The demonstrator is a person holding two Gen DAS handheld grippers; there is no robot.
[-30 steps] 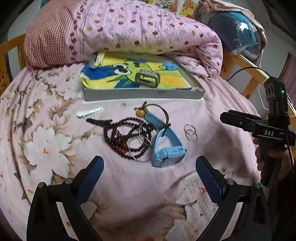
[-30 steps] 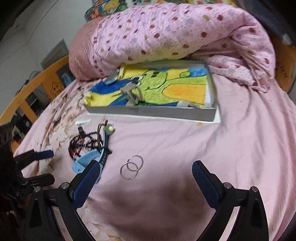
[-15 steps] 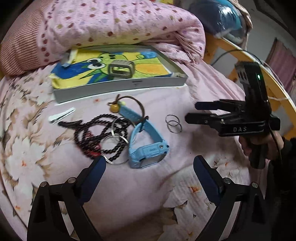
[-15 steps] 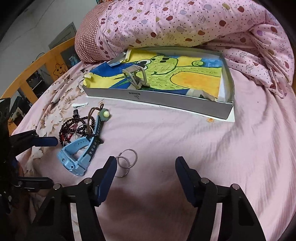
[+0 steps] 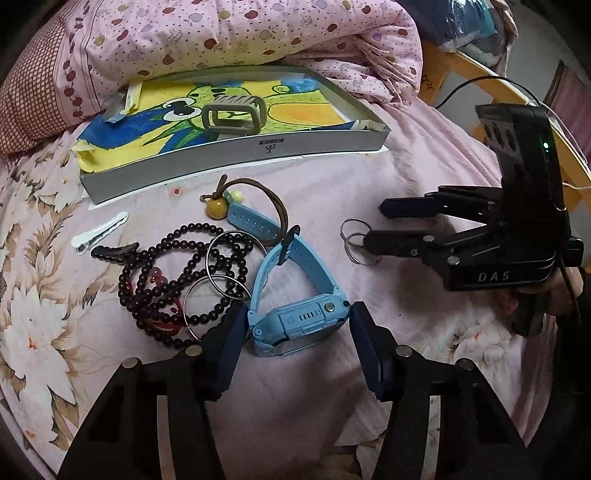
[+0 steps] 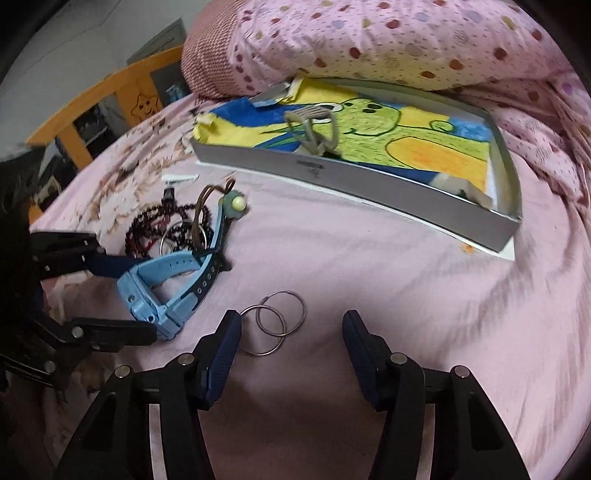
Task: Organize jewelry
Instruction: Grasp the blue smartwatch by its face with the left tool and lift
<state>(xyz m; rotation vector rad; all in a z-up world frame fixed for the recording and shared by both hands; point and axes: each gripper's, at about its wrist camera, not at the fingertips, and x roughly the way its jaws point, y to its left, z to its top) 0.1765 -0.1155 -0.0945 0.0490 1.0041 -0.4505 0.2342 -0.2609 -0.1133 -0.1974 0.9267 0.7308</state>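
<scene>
Closing both grippers at once, I bring each down on its own target on the pink bedsheet [image 6: 388,258]. My left gripper [image 5: 297,325] stands about half open, its jaws having just been narrowing, with the case of the blue watch [image 5: 299,325] between the pads; the left pad looks to be at the case edge, while a gap shows on the right, so I judge nothing is clamped yet. My right gripper [image 6: 291,334] is likewise about half open and has just been narrowing; the linked pair of key rings [image 6: 275,323] lies at its left fingertip, off centre between the jaws, and is not held.

Each target lies flat and apart from its neighbours on the near side, which I judge is why I approach steeply from the front. The grey box [image 5: 236,166], lined with a bright cartoon drawing, sits open against the rolled quilt [image 5: 236,33] and is presumably the place where pieces are gathered.

Count, left wrist view:
- one grey watch strap [image 5: 232,116], already in the box
- one blue watch
- two small linked key rings
- two larger wire hoops [image 5: 225,273] over the beads
- one tangle of dark beads [image 5: 159,291]; strands uncountable
- one brown cord with a yellow bead [image 5: 218,208]
- one white hair clip [image 5: 99,232]
- one black hair clip [image 5: 114,253]
</scene>
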